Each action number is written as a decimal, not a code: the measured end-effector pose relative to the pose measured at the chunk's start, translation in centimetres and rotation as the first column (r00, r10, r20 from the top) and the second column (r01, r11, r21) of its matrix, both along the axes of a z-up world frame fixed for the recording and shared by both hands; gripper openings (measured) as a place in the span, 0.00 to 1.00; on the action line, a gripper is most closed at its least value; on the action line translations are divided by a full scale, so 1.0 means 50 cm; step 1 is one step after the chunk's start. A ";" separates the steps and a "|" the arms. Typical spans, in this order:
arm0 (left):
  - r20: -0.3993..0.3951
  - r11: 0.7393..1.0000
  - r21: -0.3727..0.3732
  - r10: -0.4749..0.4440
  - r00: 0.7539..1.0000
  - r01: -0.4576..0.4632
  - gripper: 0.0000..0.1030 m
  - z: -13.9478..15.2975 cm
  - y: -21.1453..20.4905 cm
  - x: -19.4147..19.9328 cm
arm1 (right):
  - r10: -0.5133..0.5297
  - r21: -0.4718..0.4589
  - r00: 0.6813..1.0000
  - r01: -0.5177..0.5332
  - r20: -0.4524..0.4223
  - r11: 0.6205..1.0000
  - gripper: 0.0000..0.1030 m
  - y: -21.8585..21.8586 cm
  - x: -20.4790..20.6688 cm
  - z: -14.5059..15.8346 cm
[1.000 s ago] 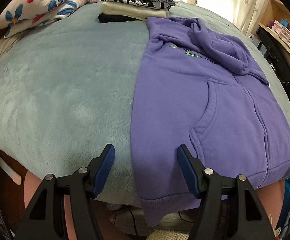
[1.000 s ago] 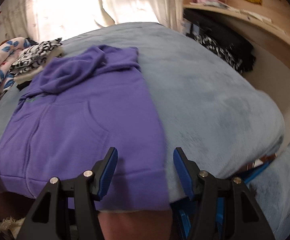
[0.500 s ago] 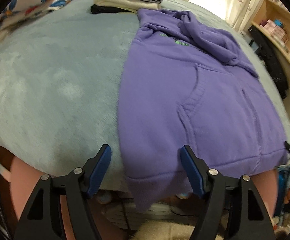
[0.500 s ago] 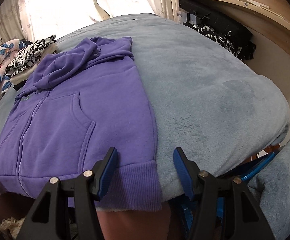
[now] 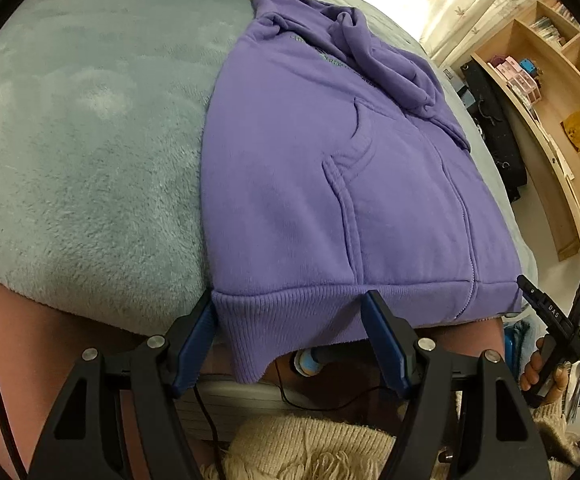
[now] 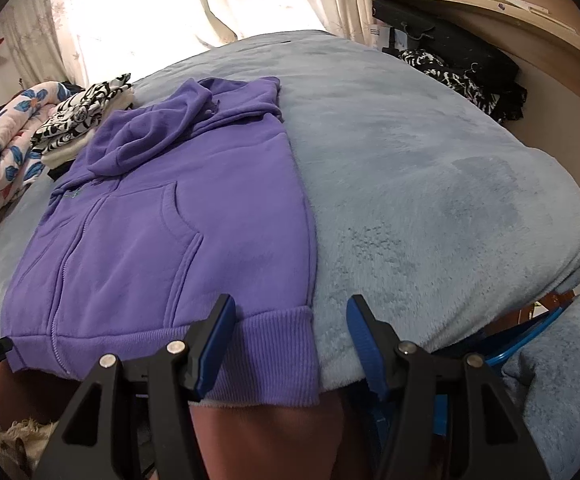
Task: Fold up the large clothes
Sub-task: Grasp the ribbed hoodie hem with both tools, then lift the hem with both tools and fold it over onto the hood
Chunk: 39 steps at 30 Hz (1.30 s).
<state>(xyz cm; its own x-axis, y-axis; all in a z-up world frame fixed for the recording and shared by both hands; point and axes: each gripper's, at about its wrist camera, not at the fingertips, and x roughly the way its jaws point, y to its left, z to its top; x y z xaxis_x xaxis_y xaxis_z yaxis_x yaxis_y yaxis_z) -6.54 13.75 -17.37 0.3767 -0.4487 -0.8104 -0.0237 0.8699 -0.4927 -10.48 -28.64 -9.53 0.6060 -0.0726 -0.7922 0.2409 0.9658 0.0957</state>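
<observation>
Sunlit curtains (image 6: 138, 12) back a blue-blanketed bed (image 5: 90, 152) where a purple hoodie (image 5: 330, 184) lies flat, hem overhanging the near edge. Left wrist view: the left claw (image 5: 290, 340) gapes around the hem's left corner, not pinching. Right wrist view: the right claw (image 6: 290, 344) straddles the opposite corner, unclosed. Next, probably: clamp both corners, fold hem toward hood.

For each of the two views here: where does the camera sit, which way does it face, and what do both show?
Left wrist: on the left gripper, angled down across the bed's near edge at the purple hoodie hem's left corner; its fingers and a hand show.
Right wrist: on the right gripper, facing the hem's right corner and blue blanket.
Shared: hoodie, blanket, folded clothes pile.
</observation>
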 end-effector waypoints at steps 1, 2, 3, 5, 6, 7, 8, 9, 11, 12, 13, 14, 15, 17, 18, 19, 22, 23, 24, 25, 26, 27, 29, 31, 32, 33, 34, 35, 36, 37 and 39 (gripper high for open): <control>-0.004 1.000 -0.008 -0.010 1.000 0.010 0.68 -0.005 -0.002 0.001 | 0.006 0.004 1.000 -0.006 0.000 1.000 0.56 -0.001 -0.002 -0.001; -0.010 1.000 -0.014 -0.017 1.000 0.017 0.68 -0.011 -0.004 0.008 | 0.010 0.006 1.000 -0.010 -0.002 1.000 0.56 -0.001 -0.004 -0.001; -0.016 1.000 -0.023 -0.020 1.000 0.020 0.68 -0.015 -0.006 0.010 | 0.015 0.005 1.000 -0.015 -0.003 1.000 0.56 -0.002 -0.007 -0.002; -0.022 0.999 -0.034 -0.031 0.999 0.030 0.68 -0.019 -0.009 0.010 | 0.029 0.010 1.000 -0.029 -0.004 1.000 0.56 -0.004 -0.014 -0.003; -0.028 0.999 -0.038 -0.039 0.999 0.038 0.68 -0.023 -0.012 0.012 | 0.035 0.013 0.999 -0.035 -0.006 0.999 0.56 -0.005 -0.016 -0.005; -0.032 0.998 -0.042 -0.044 0.999 0.042 0.68 -0.026 -0.012 0.013 | 0.039 0.019 0.999 -0.039 -0.010 0.999 0.56 -0.006 -0.018 -0.008; -0.034 0.998 -0.046 -0.048 0.998 0.046 0.68 -0.029 -0.013 0.014 | 0.042 0.028 0.999 -0.041 -0.013 0.999 0.56 -0.008 -0.019 -0.012; -0.036 0.998 -0.048 -0.052 0.998 0.050 0.68 -0.033 -0.016 0.018 | 0.047 0.045 0.999 -0.046 -0.019 0.998 0.56 -0.010 -0.018 -0.017; -0.038 0.998 -0.044 -0.056 0.998 0.054 0.65 -0.036 -0.020 0.021 | 0.053 0.081 0.998 -0.051 -0.024 0.995 0.56 -0.013 -0.014 -0.027; -0.039 0.998 -0.044 -0.056 0.998 0.054 0.59 -0.036 -0.023 0.024 | 0.060 0.098 0.998 -0.058 -0.027 0.994 0.56 -0.013 -0.012 -0.030; -0.039 0.998 -0.044 -0.056 0.998 0.055 0.49 -0.035 -0.024 0.022 | 0.068 0.119 0.997 -0.064 -0.028 0.991 0.56 -0.013 -0.009 -0.033; -0.040 0.998 -0.043 -0.058 0.998 0.056 0.44 -0.034 -0.025 0.021 | 0.079 0.142 0.996 -0.074 -0.030 0.987 0.54 -0.012 -0.006 -0.036; -0.044 0.997 -0.046 -0.059 0.997 0.057 0.36 -0.034 -0.024 0.020 | 0.091 0.165 0.995 -0.084 -0.031 0.983 0.44 -0.010 -0.004 -0.037; -0.047 0.996 -0.070 -0.059 0.997 0.056 0.26 -0.034 -0.019 0.017 | 0.119 0.230 0.992 -0.108 -0.037 0.967 0.27 -0.009 -0.003 -0.040; -0.053 0.995 -0.081 -0.061 0.997 0.056 0.21 -0.033 -0.019 0.017 | 0.117 0.234 0.992 -0.105 -0.039 0.966 0.23 -0.008 -0.003 -0.040; -0.057 0.993 -0.099 -0.063 0.996 0.057 0.15 -0.032 -0.016 0.017 | 0.117 0.242 0.992 -0.103 -0.042 0.965 0.20 -0.009 -0.003 -0.038; -0.069 0.988 -0.146 -0.064 0.996 0.054 0.10 -0.023 -0.012 0.016 | 0.115 0.312 0.993 -0.098 -0.034 0.945 0.10 -0.016 -0.004 -0.031; -0.070 0.985 -0.165 -0.065 0.995 0.053 0.09 -0.016 -0.012 0.016 | 0.115 0.331 0.993 -0.100 -0.025 0.938 0.09 -0.018 -0.005 -0.025; -0.063 0.980 -0.192 -0.067 0.996 0.053 0.08 -0.006 -0.010 0.015 | 0.115 0.342 0.993 -0.102 -0.019 0.934 0.09 -0.018 -0.004 -0.019; -0.045 0.969 -0.242 -0.066 0.997 0.053 0.08 0.010 -0.007 0.016 | 0.117 0.354 0.993 -0.105 -0.012 0.929 0.09 -0.017 -0.003 -0.011; -0.032 0.964 -0.262 -0.062 0.998 0.052 0.08 0.021 -0.005 0.017 | 0.120 0.374 0.993 -0.112 0.002 0.921 0.09 -0.017 -0.002 0.000; -0.006 0.956 -0.289 -0.054 0.999 0.050 0.08 0.043 -0.005 0.020 | 0.122 0.390 0.992 -0.118 0.015 0.913 0.09 -0.016 -0.001 0.009; 0.032 0.942 -0.331 -0.039 0.999 0.047 0.08 0.077 -0.006 0.034 | 0.122 0.435 0.991 -0.136 0.060 0.890 0.08 -0.016 0.008 0.036; 0.064 0.928 -0.371 -0.016 0.998 0.038 0.08 0.110 -0.006 0.053 | 0.117 0.459 0.989 -0.148 0.096 0.876 0.08 -0.014 0.022 0.061; 0.074 0.921 -0.387 -0.004 0.997 0.033 0.08 0.121 -0.006 0.063 | 0.113 0.466 0.987 -0.154 0.116 0.871 0.08 -0.011 0.034 0.078; 0.085 0.913 -0.408 0.015 0.996 0.021 0.08 0.136 -0.002 0.076 | 0.109 0.469 0.985 -0.160 0.134 0.869 0.08 -0.009 0.045 0.094; 0.097 0.903 -0.431 0.040 0.994 0.006 0.08 0.156 0.002 0.096 | 0.106 0.472 0.983 -0.166 0.151 0.866 0.08 -0.008 0.056 0.108; 0.102 0.899 -0.438 0.053 0.993 -0.003 0.08 0.166 0.008 0.107 | 0.099 0.476 0.980 -0.172 0.174 0.862 0.08 -0.007 0.072 0.127; 0.110 0.894 -0.447 0.073 0.991 -0.016 0.08 0.182 0.015 0.127 | 0.091 0.477 0.978 -0.173 0.190 0.862 0.08 -0.009 0.085 0.141; 0.122 0.889 -0.457 0.098 0.988 -0.032 0.08 0.201 0.022 0.152 | 0.080 0.477 0.975 -0.172 0.207 0.862 0.08 -0.013 0.103 0.159; 0.147 0.886 -0.460 0.137 0.980 -0.055 0.08 0.229 0.035 0.194 | 0.054 0.485 0.971 -0.164 0.233 0.859 0.08 -0.024 0.140 0.185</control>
<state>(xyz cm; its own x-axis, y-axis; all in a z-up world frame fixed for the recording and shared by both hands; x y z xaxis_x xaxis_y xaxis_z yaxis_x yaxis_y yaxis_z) 3.16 15.48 -5.92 0.5500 -0.7047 -0.4482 0.0242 0.5499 -0.8349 -3.49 -29.86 -0.29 0.7381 0.3731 -0.5621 0.0591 0.7942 0.6048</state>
